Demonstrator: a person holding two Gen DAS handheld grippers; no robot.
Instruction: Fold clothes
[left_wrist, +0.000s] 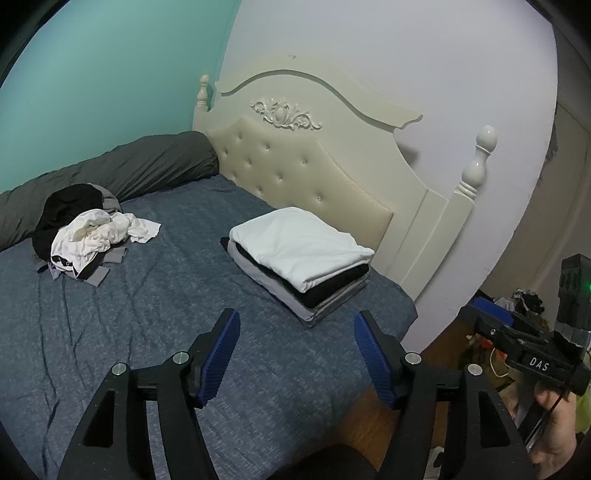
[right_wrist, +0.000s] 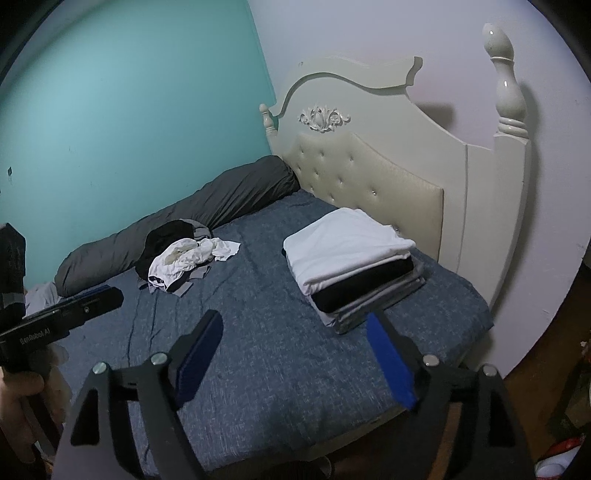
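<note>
A neat stack of folded clothes (left_wrist: 299, 254) (right_wrist: 347, 240), with a white piece on top and black and grey ones under it, lies on the blue bed sheet (left_wrist: 147, 314) (right_wrist: 277, 350) by the headboard. A loose pile of unfolded clothes (left_wrist: 96, 232) (right_wrist: 184, 254), white, black and grey, sits further left near the wall. My left gripper (left_wrist: 295, 315) hovers open over the sheet, just short of the stack, holding nothing. My right gripper (right_wrist: 295, 315) is open too, its jaws wide and empty above the sheet in front of the stack.
A cream tufted headboard (left_wrist: 295, 166) (right_wrist: 369, 177) with corner posts backs the bed. A long grey bolster (left_wrist: 129, 162) (right_wrist: 221, 199) lies along the teal wall. The bed's near edge drops to a wooden floor (left_wrist: 369, 406). A hand (left_wrist: 554, 421) grips the right gripper's handle.
</note>
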